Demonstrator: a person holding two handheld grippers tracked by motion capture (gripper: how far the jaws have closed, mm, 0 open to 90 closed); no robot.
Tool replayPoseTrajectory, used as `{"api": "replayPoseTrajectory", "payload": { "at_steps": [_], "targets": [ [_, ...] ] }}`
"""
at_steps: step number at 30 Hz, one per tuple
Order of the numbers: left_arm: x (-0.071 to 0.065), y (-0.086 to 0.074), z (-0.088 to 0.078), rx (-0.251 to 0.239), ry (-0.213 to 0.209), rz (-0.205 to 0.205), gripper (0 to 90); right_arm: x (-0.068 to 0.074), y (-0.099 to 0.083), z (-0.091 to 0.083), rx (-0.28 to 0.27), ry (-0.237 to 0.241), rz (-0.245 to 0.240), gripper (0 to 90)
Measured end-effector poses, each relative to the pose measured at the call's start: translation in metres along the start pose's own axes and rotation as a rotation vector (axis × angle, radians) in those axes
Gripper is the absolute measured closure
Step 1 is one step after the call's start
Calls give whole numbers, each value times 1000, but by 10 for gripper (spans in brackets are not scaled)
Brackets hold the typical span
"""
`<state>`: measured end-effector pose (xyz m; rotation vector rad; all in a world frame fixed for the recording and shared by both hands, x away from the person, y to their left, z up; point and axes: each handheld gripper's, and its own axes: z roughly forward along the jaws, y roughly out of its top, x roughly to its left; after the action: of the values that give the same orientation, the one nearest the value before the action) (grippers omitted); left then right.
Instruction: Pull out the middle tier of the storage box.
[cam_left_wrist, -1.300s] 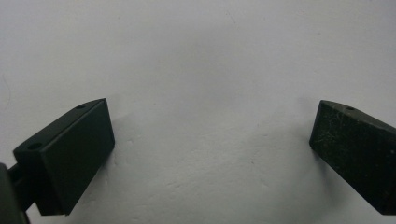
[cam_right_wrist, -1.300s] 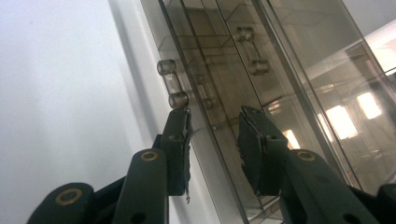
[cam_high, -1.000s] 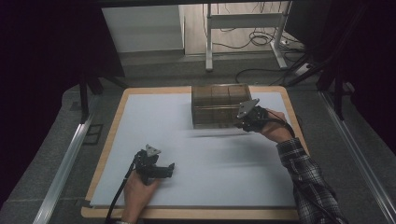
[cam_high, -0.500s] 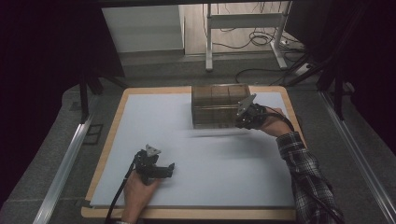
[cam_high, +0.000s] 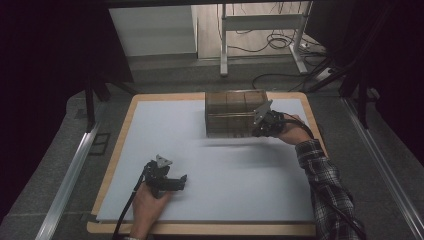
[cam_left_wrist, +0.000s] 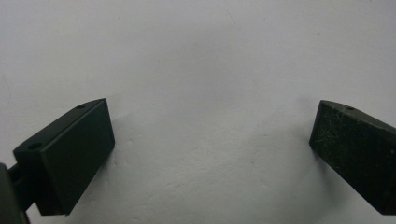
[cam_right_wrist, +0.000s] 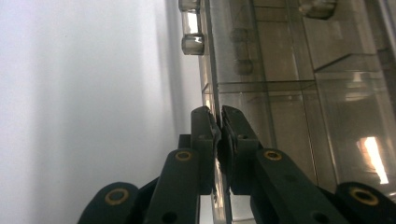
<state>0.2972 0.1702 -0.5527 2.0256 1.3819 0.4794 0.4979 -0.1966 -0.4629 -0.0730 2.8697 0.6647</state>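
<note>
A clear brown-tinted box (cam_high: 231, 112) with inner compartments stands at the back of the white mat (cam_high: 240, 170). My right gripper (cam_high: 256, 128) is at the box's right front corner. In the right gripper view its jaws have just been closing. They now pinch a thin clear edge of the box (cam_right_wrist: 280, 70), so the right gripper (cam_right_wrist: 218, 114) is shut on it. My left gripper (cam_high: 181, 181) rests low on the mat near the front left. In the left gripper view the left gripper (cam_left_wrist: 210, 154) stands wide open over the bare mat (cam_left_wrist: 196, 56).
The mat lies on a wooden board (cam_high: 120, 150) with metal rails (cam_high: 70, 170) on either side. Small clear hinge-like knobs (cam_right_wrist: 191, 28) sit along the box edge ahead of the right jaws. A table frame and cables (cam_high: 270, 45) lie on the floor beyond.
My right hand has edged a little to the left, in against the box corner. The left hand and the box have not moved.
</note>
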Motion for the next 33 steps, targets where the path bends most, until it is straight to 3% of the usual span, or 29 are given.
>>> {"api": "replayPoseTrajectory", "payload": {
  "at_steps": [17, 33],
  "targets": [
    [0, 0, 0, -3, 0, -4, 0, 20, 5, -9, 11, 11, -48, 840],
    [0, 0, 0, -4, 1, -5, 0, 37, -2, -7, 2, 22, -71, 851]
  ]
}}
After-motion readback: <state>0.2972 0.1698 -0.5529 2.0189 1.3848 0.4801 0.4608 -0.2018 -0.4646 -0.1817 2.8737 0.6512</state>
